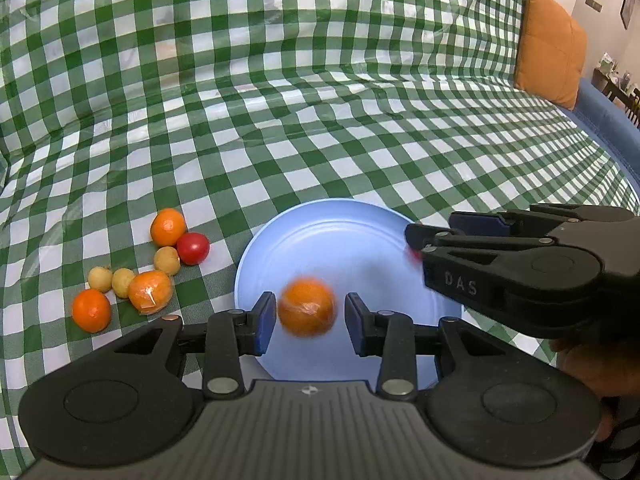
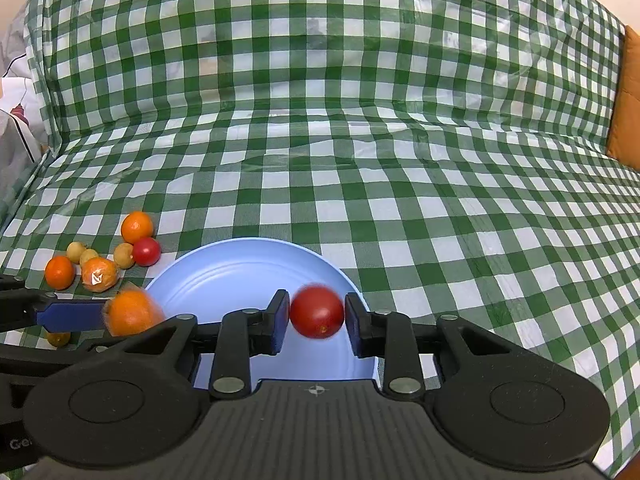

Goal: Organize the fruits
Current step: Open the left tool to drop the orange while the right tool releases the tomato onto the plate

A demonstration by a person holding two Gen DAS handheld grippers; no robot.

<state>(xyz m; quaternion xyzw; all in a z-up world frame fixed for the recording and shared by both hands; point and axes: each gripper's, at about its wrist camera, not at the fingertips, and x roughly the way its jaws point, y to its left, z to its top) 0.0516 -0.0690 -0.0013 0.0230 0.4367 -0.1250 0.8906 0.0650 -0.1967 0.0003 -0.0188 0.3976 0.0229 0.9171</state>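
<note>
Above the blue plate (image 1: 352, 236), both grippers are seen with fruit between parted fingers. The left gripper (image 1: 310, 314) stands narrowly apart around a blurred orange (image 1: 307, 307), with gaps visible on each side; no pad contact is seen. The right gripper (image 2: 317, 316) stands likewise around a red tomato (image 2: 317, 311), barely clear. Both fruits are judged released over the plate. Remaining fruits (image 1: 160, 260) lie left of the plate, nearer the left gripper.

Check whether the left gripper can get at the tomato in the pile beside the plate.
Likely yes, once empty: the left gripper has an orange loose between its fingers; that tomato lies uncovered, nearest the blue plate.
</note>
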